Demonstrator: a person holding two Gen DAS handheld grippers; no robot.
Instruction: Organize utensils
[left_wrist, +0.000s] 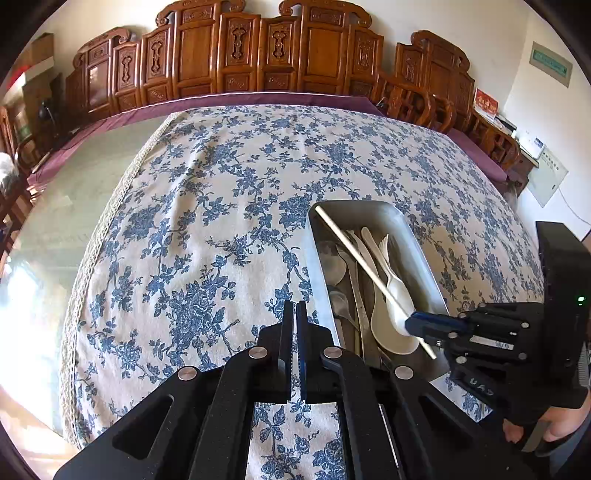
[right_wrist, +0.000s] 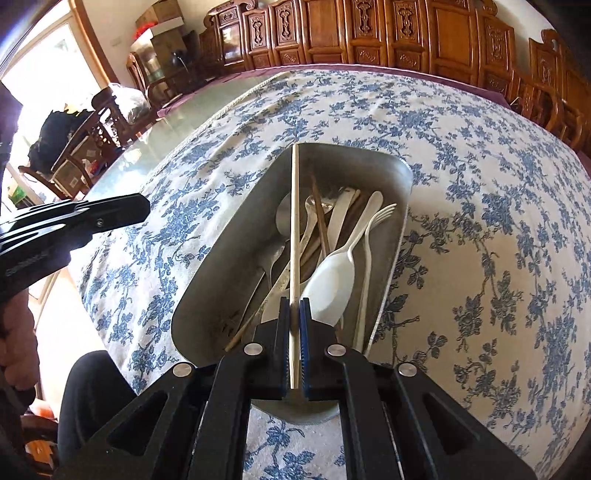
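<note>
Your right gripper (right_wrist: 294, 306) sits closest in the right wrist view, black frame with blue-padded fingers (right_wrist: 305, 314) clamped on a long pale wooden chopstick (right_wrist: 294, 229). That chopstick runs straight up the picture from between the pads, above the contents of the grey metal rectangular tray (right_wrist: 400, 173), its far tip near the tray's far rim. Inside the tray you've got a white plastic spoon (right_wrist: 332, 284), a white plastic fork (right_wrist: 369, 236), a dark brown chopstick (right_wrist: 321, 221), a metal spoon (right_wrist: 283, 218) and more pale cutlery, all piled lengthwise and overlapping. Tray rests on the blue-and-white floral tablecloth (right_wrist: 480, 221) covering the worktop. Your left gripper (right_wrist: 136, 210) shows at the left edge of this view, off the tray, over the cloth. In the left wrist view, your left gripper (left_wrist: 296, 306) has its fingers pressed together with nothing between them, hovering over the tablecloth (left_wrist: 203, 221) just left of the tray (left_wrist: 417, 236). Right gripper (left_wrist: 415, 325) comes in from the right there, gripping the pale chopstick (left_wrist: 354, 251) near its near end; the stick lies diagonally across the tray, above the white spoon (left_wrist: 388, 325). Carved wooden cabinets (left_wrist: 258, 55) line the wall behind the worktop. Bare glass worktop (left_wrist: 74, 221) shows left of the cloth.
</note>
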